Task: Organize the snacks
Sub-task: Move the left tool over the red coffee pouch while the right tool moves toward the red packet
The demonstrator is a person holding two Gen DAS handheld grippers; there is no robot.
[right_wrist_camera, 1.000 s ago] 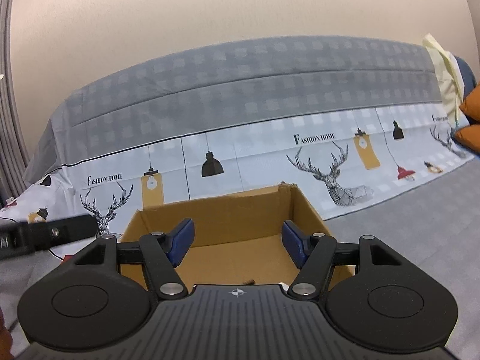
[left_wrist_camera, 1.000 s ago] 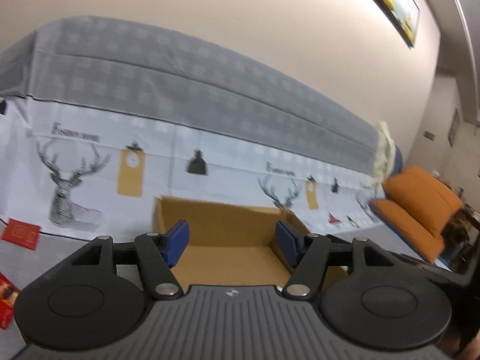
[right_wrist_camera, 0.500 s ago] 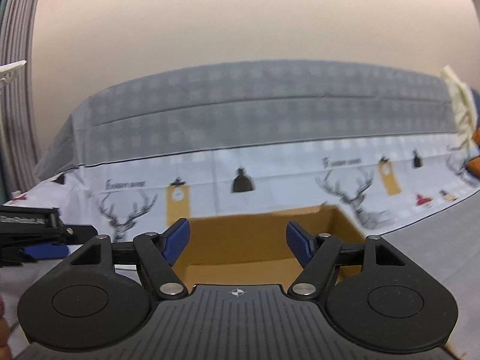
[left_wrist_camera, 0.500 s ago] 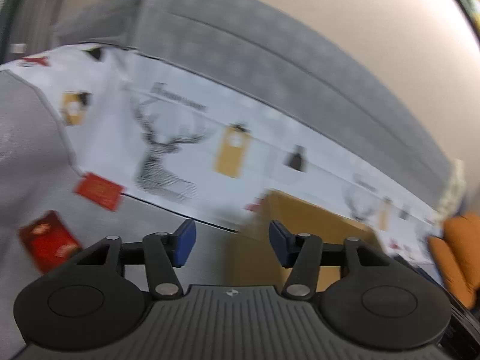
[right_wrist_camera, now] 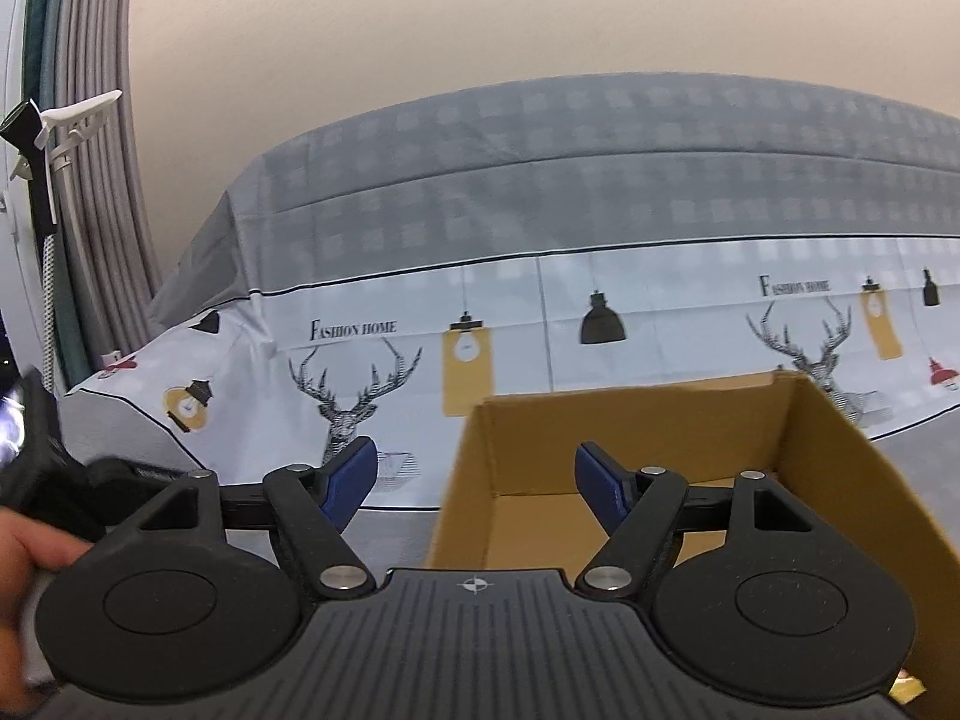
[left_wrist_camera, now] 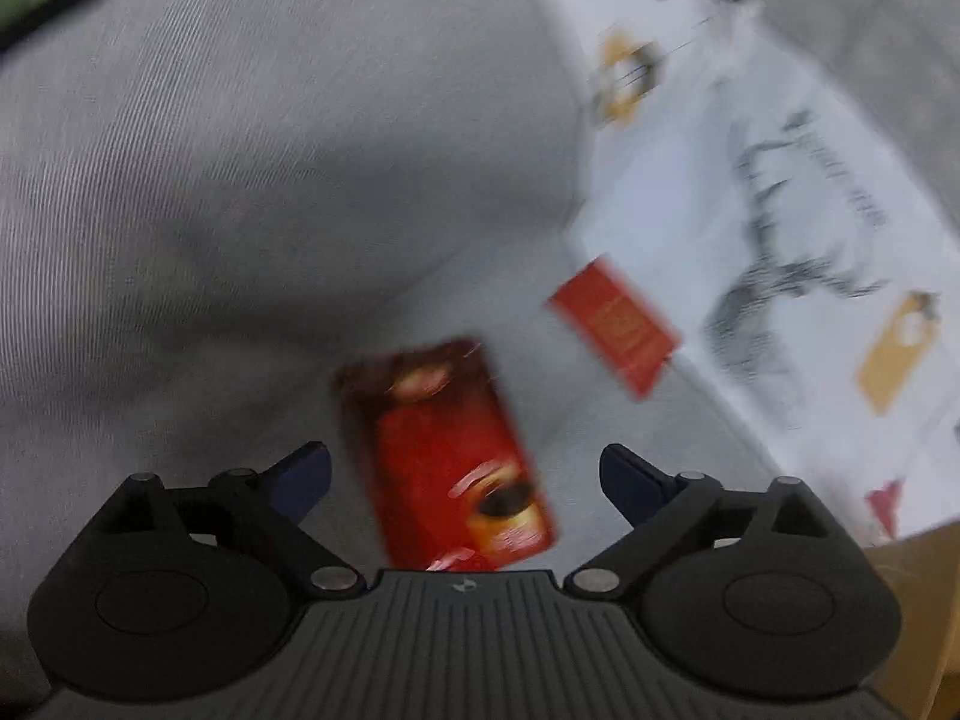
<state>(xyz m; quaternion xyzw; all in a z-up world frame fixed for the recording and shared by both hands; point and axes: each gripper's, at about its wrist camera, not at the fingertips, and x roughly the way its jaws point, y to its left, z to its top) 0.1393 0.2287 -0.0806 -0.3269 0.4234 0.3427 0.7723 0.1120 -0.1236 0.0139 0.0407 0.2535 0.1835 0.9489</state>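
So the left gripper (left_wrist_camera: 465,474) is pointed down at the grey bedspread (left_wrist_camera: 240,180) with its jaws spread wide and nothing in them, and the dark red snack packet (left_wrist_camera: 447,450) lies flat right in the gap between the two blue pads, which looks like a line-up for a grab rather than a coincidence. A second, smaller red packet (left_wrist_camera: 615,324) lies a bit further off, near the edge of the white deer-print sheet (left_wrist_camera: 780,240), apart from the first one. The right gripper (right_wrist_camera: 477,480) is also wide open and empty, hanging just in front of the cardboard box (right_wrist_camera: 840,450), probably parked there because that's where the snacks are meant to end up. The box sits on the bed against the printed sheet, and from what shows of its floor it seems empty, though the gripper body covers the near part. The left view is badly motion-smeared, so the packet's label can't be read and it's hard to say how high the pads are above it. Only a tan corner of the box pokes in at the lower right there. A hand shows at the left edge of the right view.
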